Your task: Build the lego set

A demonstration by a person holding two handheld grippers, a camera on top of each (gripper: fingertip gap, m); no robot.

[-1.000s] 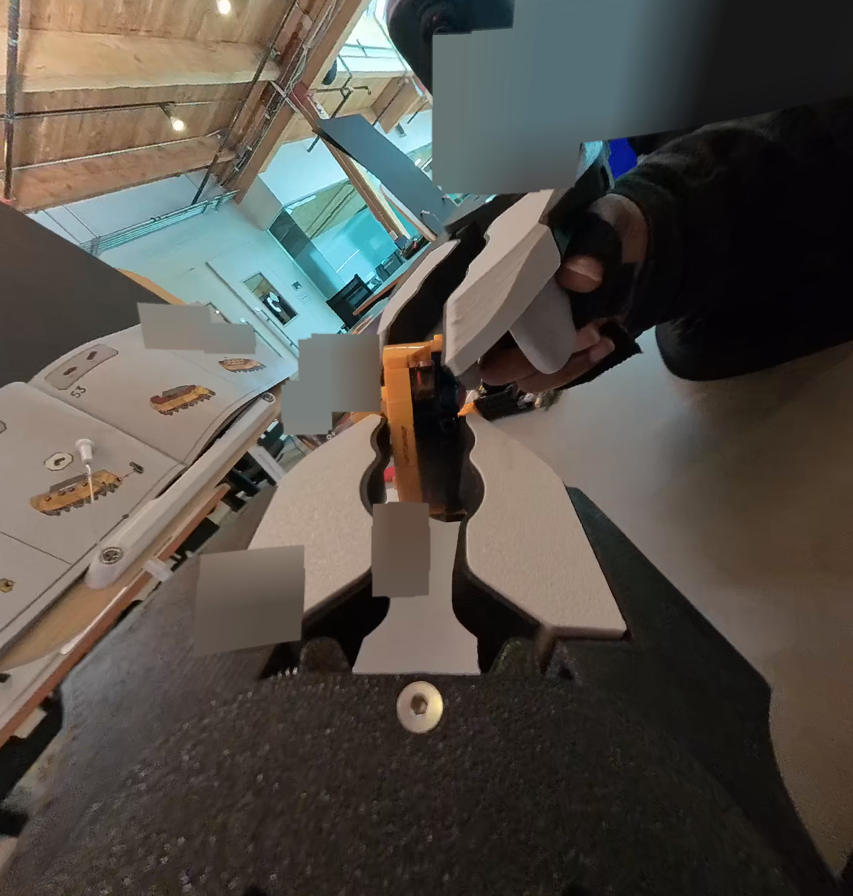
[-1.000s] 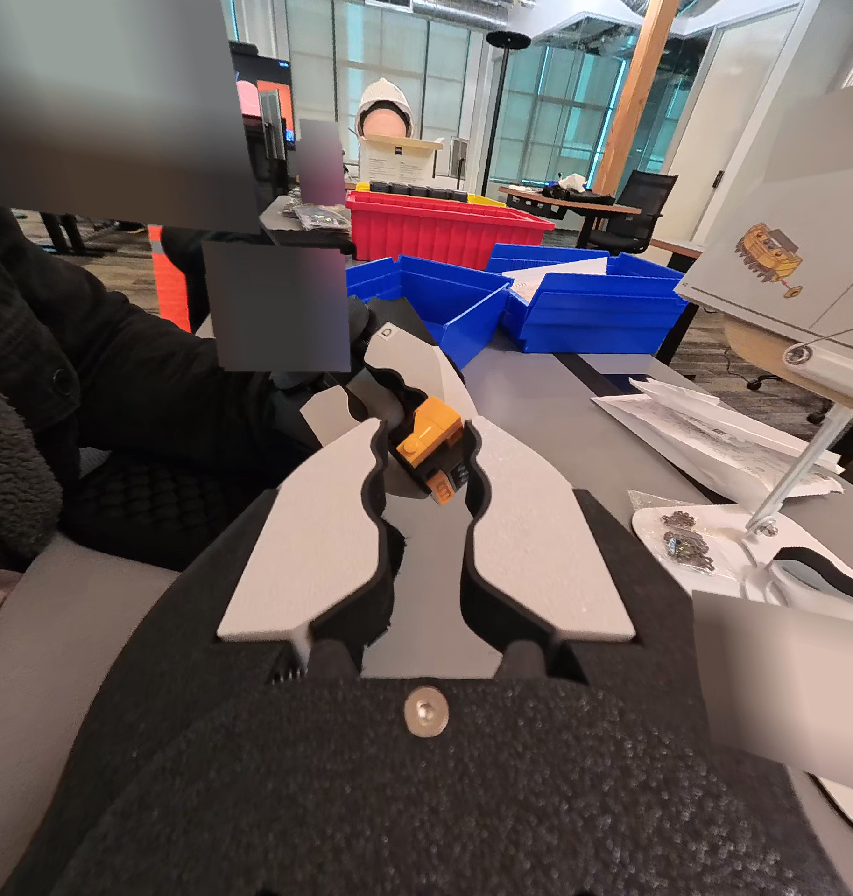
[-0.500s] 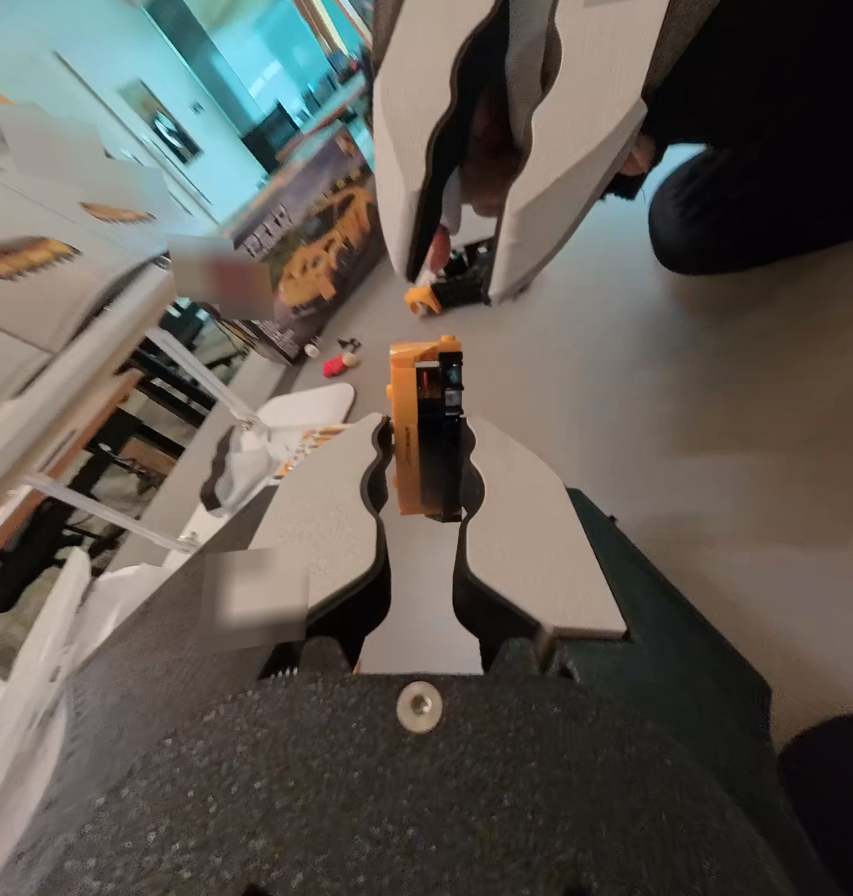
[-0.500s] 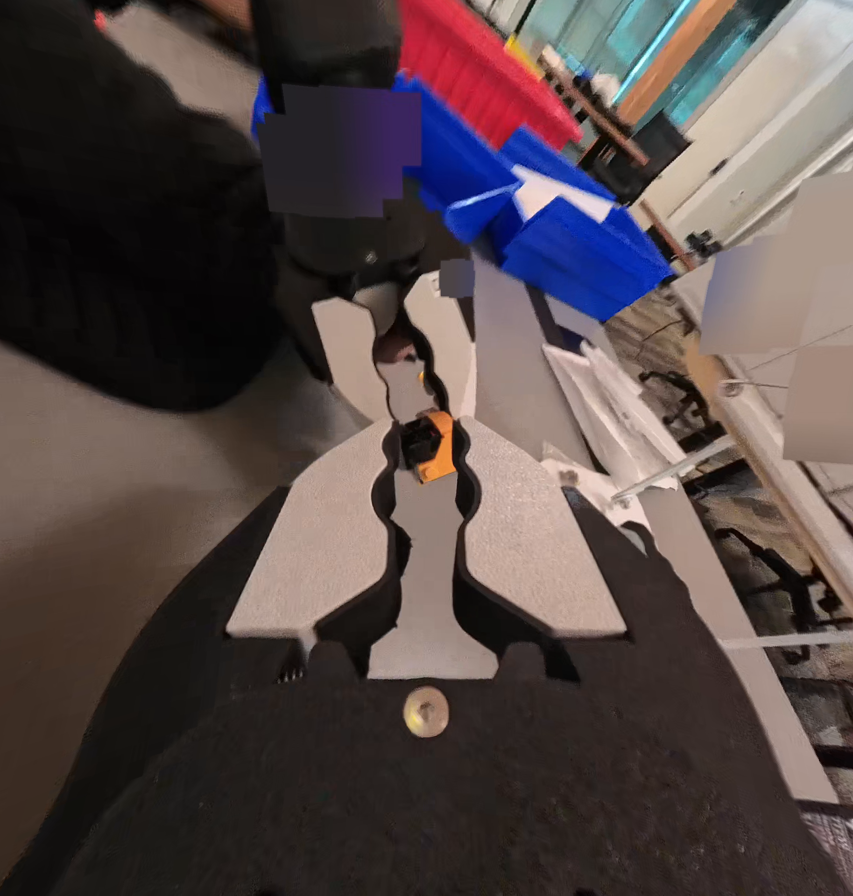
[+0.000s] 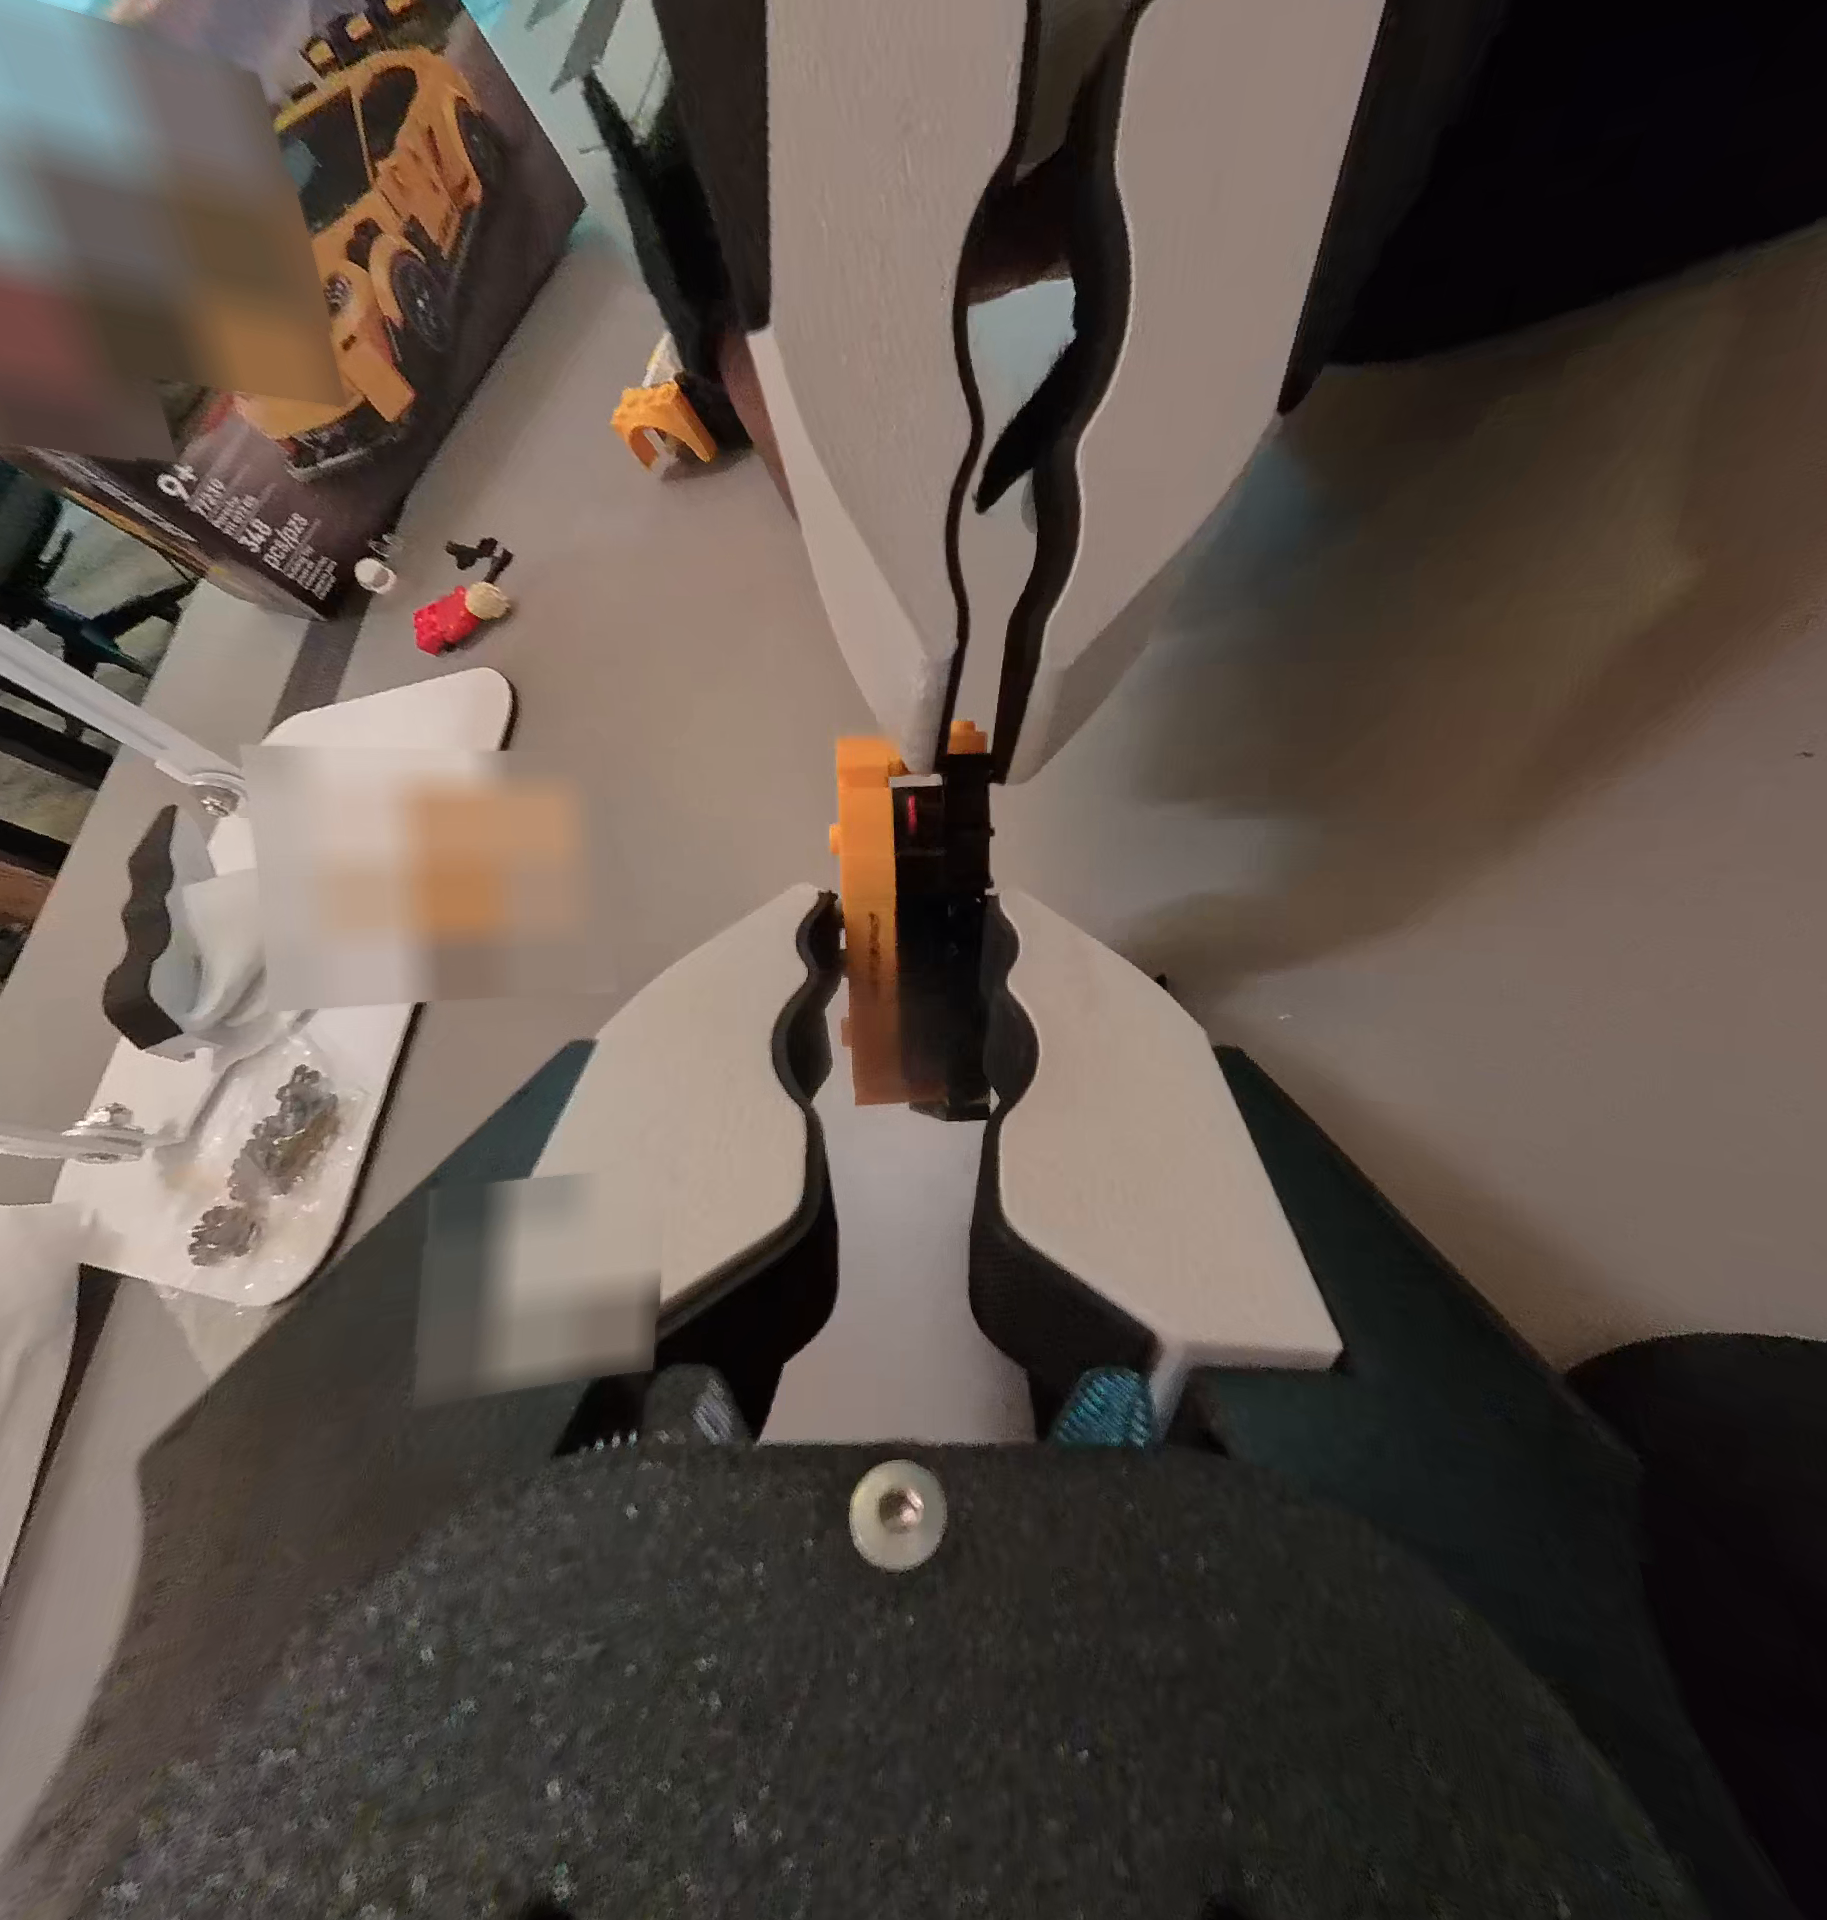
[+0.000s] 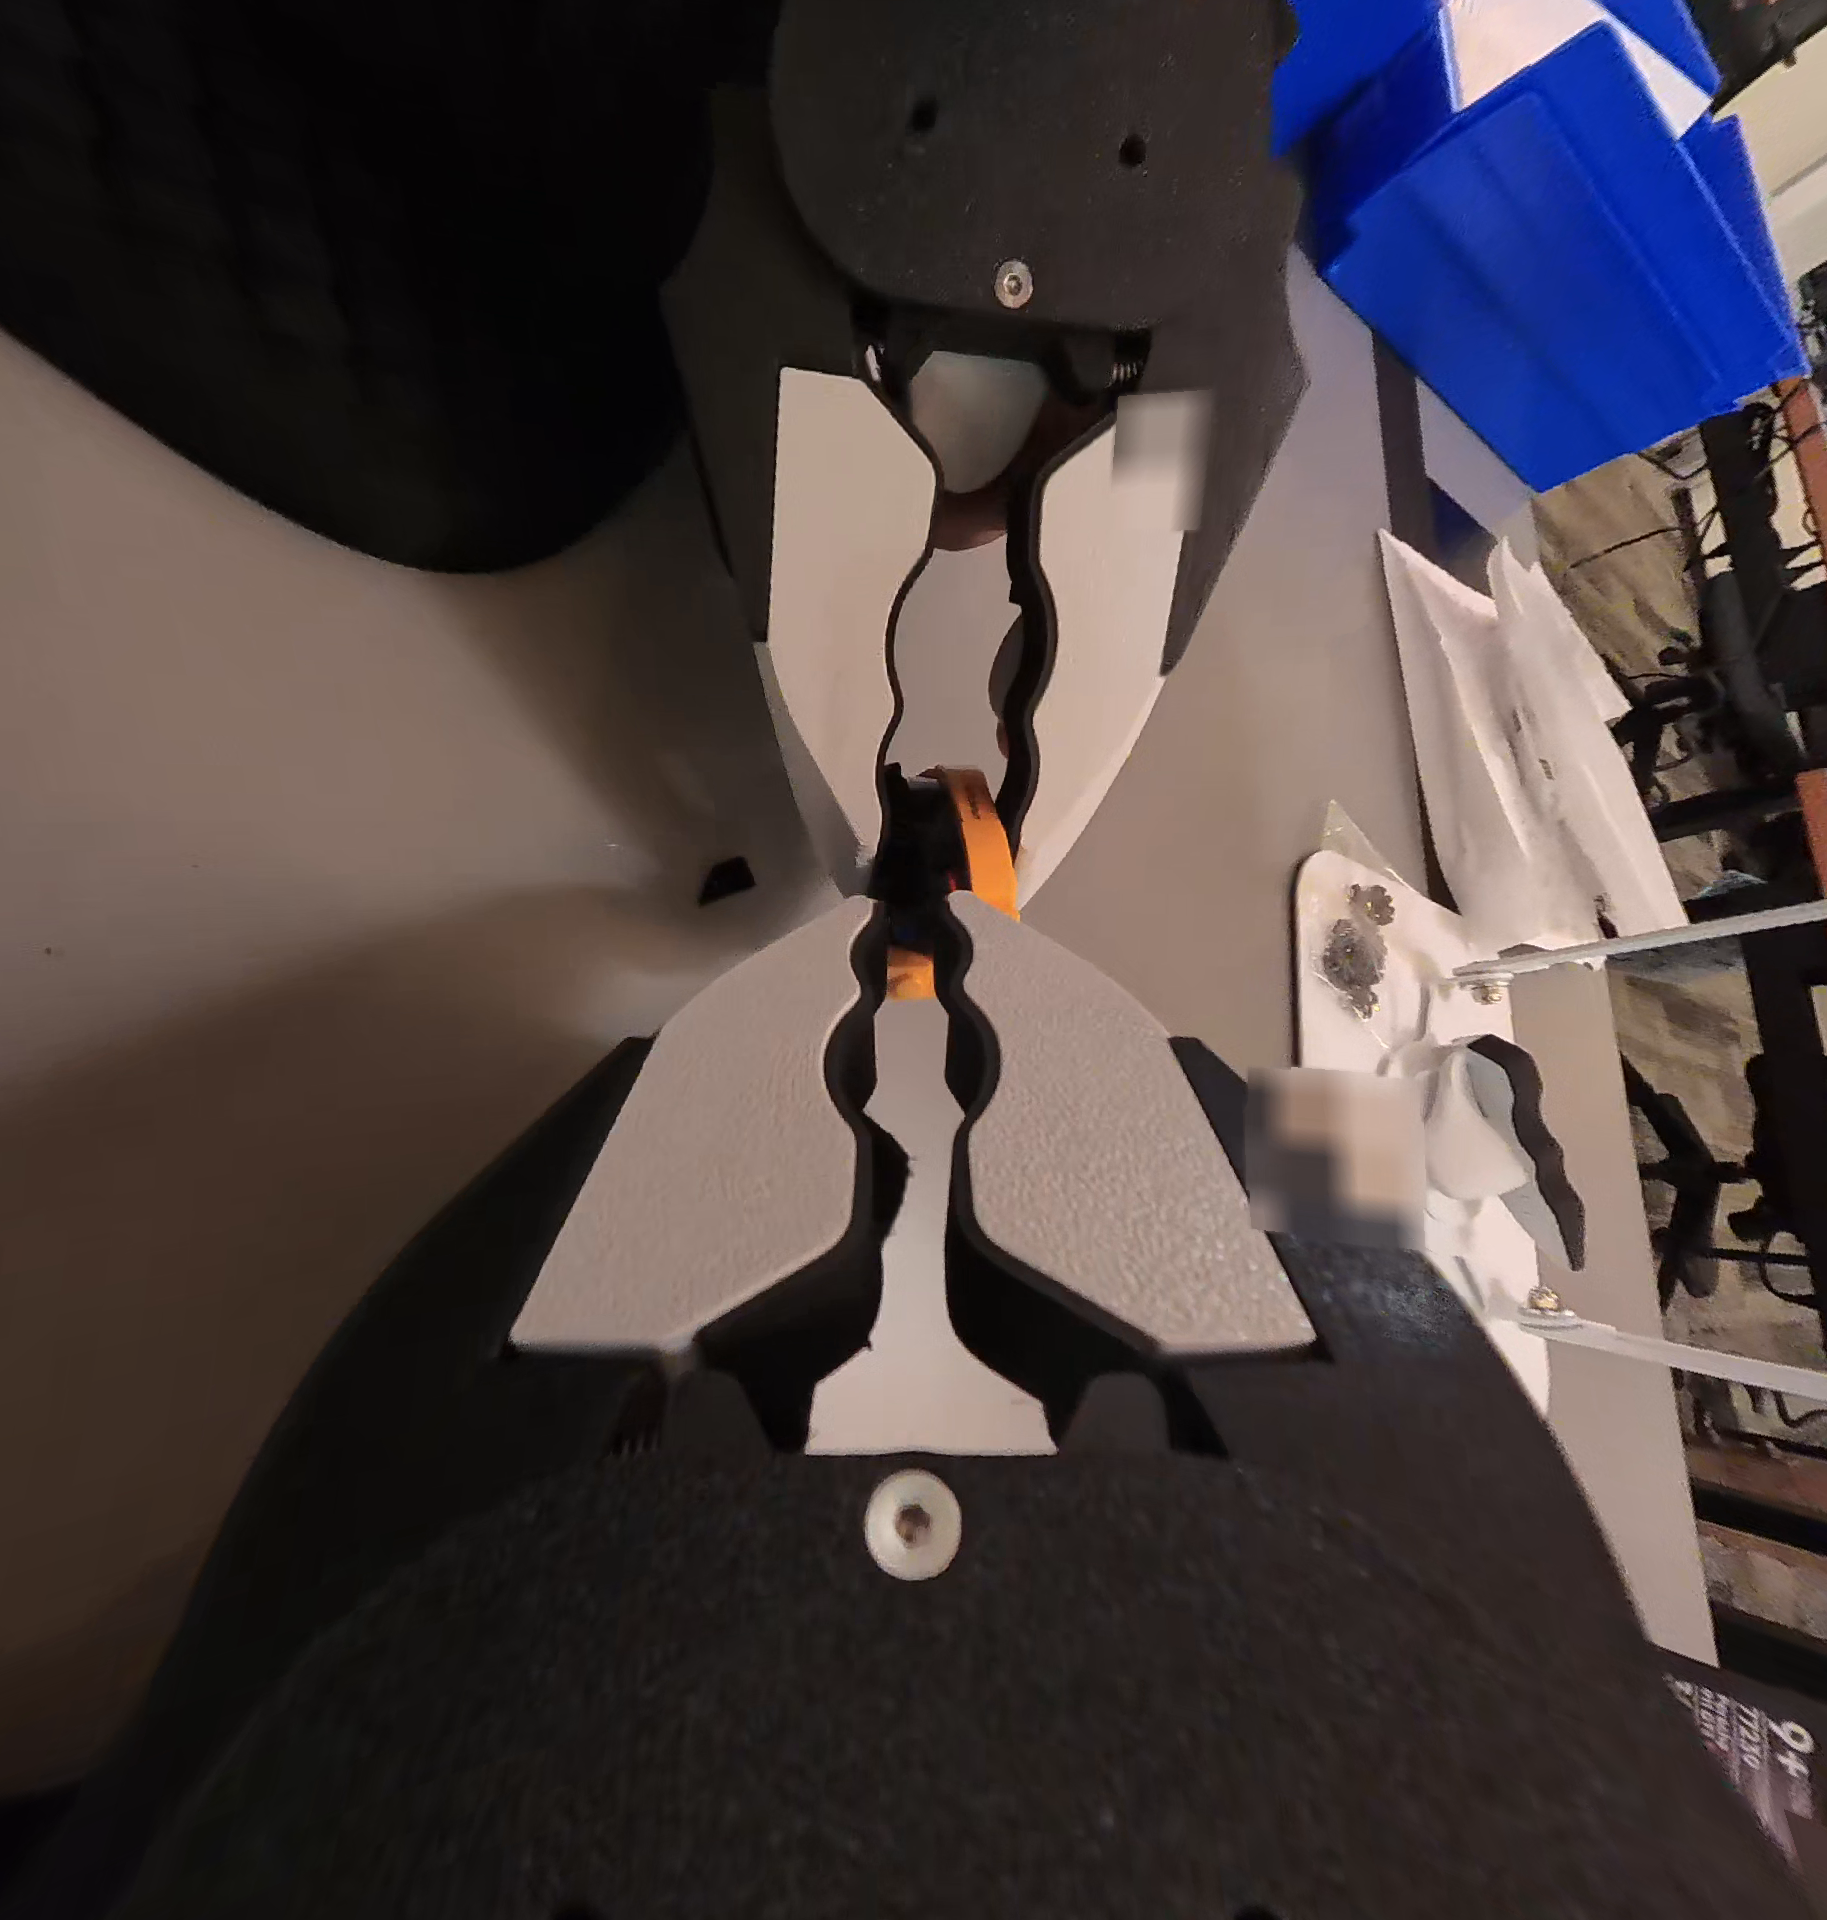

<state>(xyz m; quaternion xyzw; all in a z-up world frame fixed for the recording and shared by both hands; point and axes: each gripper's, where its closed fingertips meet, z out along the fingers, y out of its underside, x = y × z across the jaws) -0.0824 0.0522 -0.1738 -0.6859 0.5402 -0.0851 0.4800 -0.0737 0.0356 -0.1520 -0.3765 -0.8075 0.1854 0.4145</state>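
Note:
My left gripper is shut on an orange-and-black lego assembly, held edge-on above the grey table. My right gripper faces it tip to tip and is shut on a small orange-and-black lego piece. That piece touches the far end of the assembly. The right gripper shows at the top of the left wrist view. The left gripper shows at the top of the right wrist view. The joint between the two parts is hidden by the fingers.
On the table lie the lego box, an orange wheel-arch piece, a red piece and a white tray with a bag of small parts. Blue bins and white paper bags stand at the right. Only a small space, under 4 cm, lies between the two pairs of fingers.
Both grippers have tilted down toward the table and come together. The right gripper's small piece now touches the assembly held in the left gripper.

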